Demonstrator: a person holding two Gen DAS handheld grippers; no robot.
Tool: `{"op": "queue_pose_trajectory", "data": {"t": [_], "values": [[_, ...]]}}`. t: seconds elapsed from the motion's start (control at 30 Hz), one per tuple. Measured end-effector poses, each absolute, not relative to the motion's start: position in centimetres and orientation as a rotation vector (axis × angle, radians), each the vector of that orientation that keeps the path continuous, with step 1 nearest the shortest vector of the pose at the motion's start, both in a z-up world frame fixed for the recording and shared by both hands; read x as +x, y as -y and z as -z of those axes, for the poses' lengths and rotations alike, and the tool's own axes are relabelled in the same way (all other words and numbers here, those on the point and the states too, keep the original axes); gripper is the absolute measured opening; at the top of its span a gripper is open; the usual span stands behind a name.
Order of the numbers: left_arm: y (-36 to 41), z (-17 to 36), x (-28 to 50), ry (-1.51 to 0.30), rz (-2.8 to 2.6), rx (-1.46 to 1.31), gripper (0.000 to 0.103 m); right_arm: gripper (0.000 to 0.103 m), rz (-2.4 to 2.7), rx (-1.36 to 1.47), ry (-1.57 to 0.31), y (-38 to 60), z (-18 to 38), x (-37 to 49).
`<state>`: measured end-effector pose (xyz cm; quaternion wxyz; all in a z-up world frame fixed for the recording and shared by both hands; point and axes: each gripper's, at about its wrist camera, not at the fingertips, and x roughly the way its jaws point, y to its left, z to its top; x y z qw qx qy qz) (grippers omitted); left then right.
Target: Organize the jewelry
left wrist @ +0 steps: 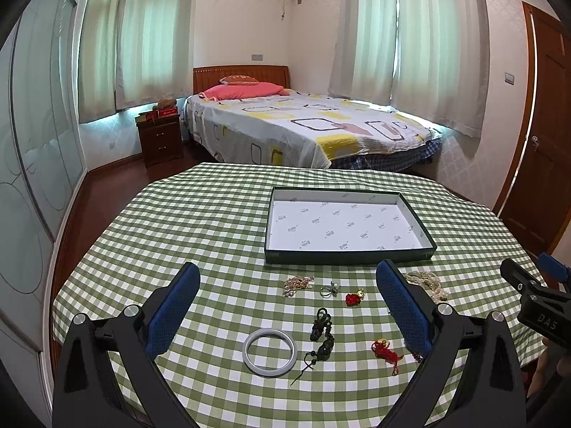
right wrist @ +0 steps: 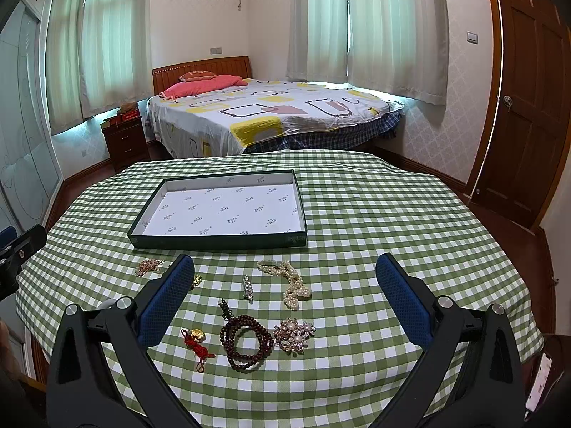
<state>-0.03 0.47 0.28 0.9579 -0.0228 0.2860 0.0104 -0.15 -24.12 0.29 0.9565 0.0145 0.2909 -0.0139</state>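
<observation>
I see the box (right wrist: 217,240), shallow, dark-walled, white printed lining, lying flat and holding nothing. Near side of the box: pearl necklace (right wrist: 291,283) heaped; brown bead bracelet (right wrist: 246,342) coiled; flower brooch (right wrist: 294,333); pale bangle (left wrist: 270,352) flat; red knot charm (right wrist: 194,342).

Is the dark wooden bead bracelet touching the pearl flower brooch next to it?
Touching, or very nearly. In the right wrist view the bead bracelet meets the brooch at its right edge, with no tablecloth visible between them there.
</observation>
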Motion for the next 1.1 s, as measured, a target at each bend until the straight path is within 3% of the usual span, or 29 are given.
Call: {"op": "queue_pose_trajectory", "data": {"t": [1.1], "values": [[-0.65,0.04,-0.26,-0.591,-0.034,-0.05,0.096,0.099,0.029,0.028,-0.588,24.02,-0.24,-0.15]]}}
